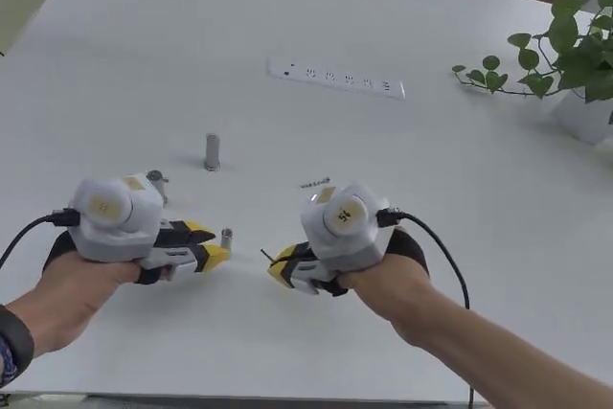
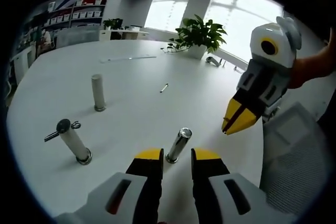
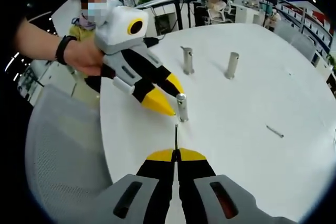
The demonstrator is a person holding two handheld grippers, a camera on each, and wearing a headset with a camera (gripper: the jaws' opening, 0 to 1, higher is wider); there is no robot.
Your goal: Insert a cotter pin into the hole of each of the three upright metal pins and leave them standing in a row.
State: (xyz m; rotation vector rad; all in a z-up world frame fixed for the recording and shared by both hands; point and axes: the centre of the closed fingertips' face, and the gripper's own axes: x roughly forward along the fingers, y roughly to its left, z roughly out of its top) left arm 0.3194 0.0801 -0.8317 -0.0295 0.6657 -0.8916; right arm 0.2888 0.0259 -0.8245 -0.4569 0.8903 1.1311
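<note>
Barely readable from the head view: the cotter pin (image 3: pixel 175 136), a thin dark sliver pinched between the closed tips of the right gripper (image 3: pixel 176 154) and aimed at the near pin (image 3: pixel 182 107). Half hidden there behind the left gripper (image 1: pixel 206 242): the second pin (image 2: pixel 73 141). Too small to tell on any pin: the hole itself.

Near pin: short, shiny steel, flared foot, upright, top bare. Left of and just beyond the near pin: second pin, with a fitted cotter pin (image 2: pixel 62 131) crossing its head. Farther beyond the near pin: third pin (image 2: pixel 97 92), upright, bare. Right of and beyond the near pin: loose cotter pin (image 2: pixel 164 87), flat on the white table (image 1: pixel 431 189).

Left gripper low, jaws narrowly apart, holding nothing, yellow tips flanking the near pin's foot. Both hands wrapped round the gripper bodies, tips turned inward from either side of the near pin.
</note>
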